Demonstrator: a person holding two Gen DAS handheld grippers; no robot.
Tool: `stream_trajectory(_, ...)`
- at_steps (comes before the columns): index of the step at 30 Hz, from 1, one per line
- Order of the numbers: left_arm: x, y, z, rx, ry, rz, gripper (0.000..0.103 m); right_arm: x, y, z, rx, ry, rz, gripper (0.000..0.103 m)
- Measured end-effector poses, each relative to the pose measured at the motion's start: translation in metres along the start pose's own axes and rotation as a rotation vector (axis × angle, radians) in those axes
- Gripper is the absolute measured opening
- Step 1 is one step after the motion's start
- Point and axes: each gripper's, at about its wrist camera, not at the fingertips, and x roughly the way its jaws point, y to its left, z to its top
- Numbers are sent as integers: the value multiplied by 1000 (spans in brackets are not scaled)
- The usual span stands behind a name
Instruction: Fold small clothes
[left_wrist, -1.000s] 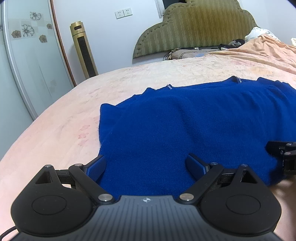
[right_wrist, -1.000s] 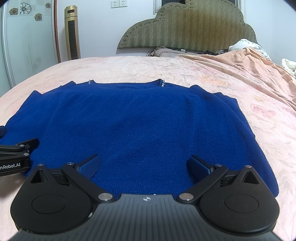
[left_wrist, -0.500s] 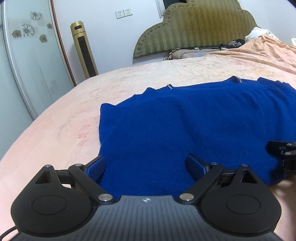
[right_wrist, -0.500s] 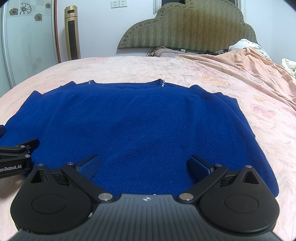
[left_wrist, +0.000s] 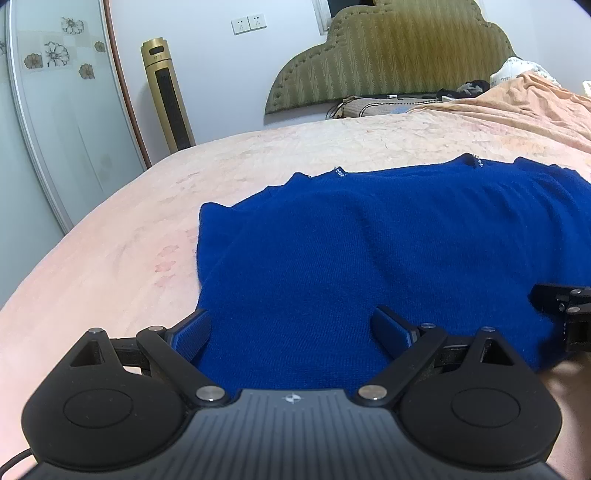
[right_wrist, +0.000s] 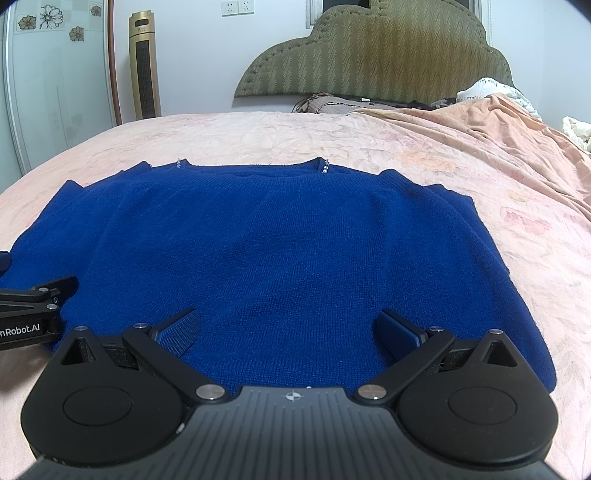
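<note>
A blue knit sweater (right_wrist: 288, 251) lies flat on the bed, neckline away from me and sleeves tucked in at the sides. In the left wrist view the same sweater (left_wrist: 369, 251) fills the middle and right. My left gripper (left_wrist: 291, 328) is open over the hem near the sweater's left corner, nothing between its fingers. My right gripper (right_wrist: 288, 328) is open over the hem's middle-right part, also holding nothing. Each gripper shows at the edge of the other's view: the right gripper (left_wrist: 565, 314) and the left gripper (right_wrist: 33, 306).
The bed (right_wrist: 461, 155) has a peach floral cover, rumpled at the right. Beyond it stand a padded olive headboard (right_wrist: 388, 55), a gold tower fan (right_wrist: 144, 62) and a glass wardrobe door (left_wrist: 48, 110). Pillows and clothes lie by the headboard.
</note>
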Motion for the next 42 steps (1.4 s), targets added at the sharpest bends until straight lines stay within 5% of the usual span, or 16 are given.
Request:
stream_trajectory(7,-8,54,21,-35,-31,-147,95,-6,2,5,-14,29,-5,102)
stream_trajectory(10,3,100,43,-105,-42,-195,95,-31,12,6,-32,-47,-8,102)
stream_trajectory(17,95,173,73,-322,229,-420,95,-64,102,-1,-346,-132,63,102)
stream_trajectory(22,132,177,69,-423,323,-623,95,-55,175,-37,-688,-148,-15,101)
stream_trajectory(25,149,170,76,-451,345,-727,95,-52,204,-53,-835,-242,-104,101)
stream_trajectory(32,196,147,104,-567,401,-819,94,-14,244,-25,-815,-247,-118,97)
stream_trajectory(34,205,139,111,-562,404,-808,71,-4,251,-19,-801,-255,-104,92)
stream_trajectory(36,210,127,116,-504,410,-748,29,1,248,-17,-788,-234,-78,69)
stream_trajectory(37,211,122,118,-482,414,-725,25,2,248,-16,-786,-222,-57,62)
stream_trajectory(39,211,119,120,-471,425,-688,13,1,249,-18,-795,-202,-28,31)
stream_trajectory(42,200,117,122,-475,408,-640,12,-6,247,-20,-787,-199,14,10)
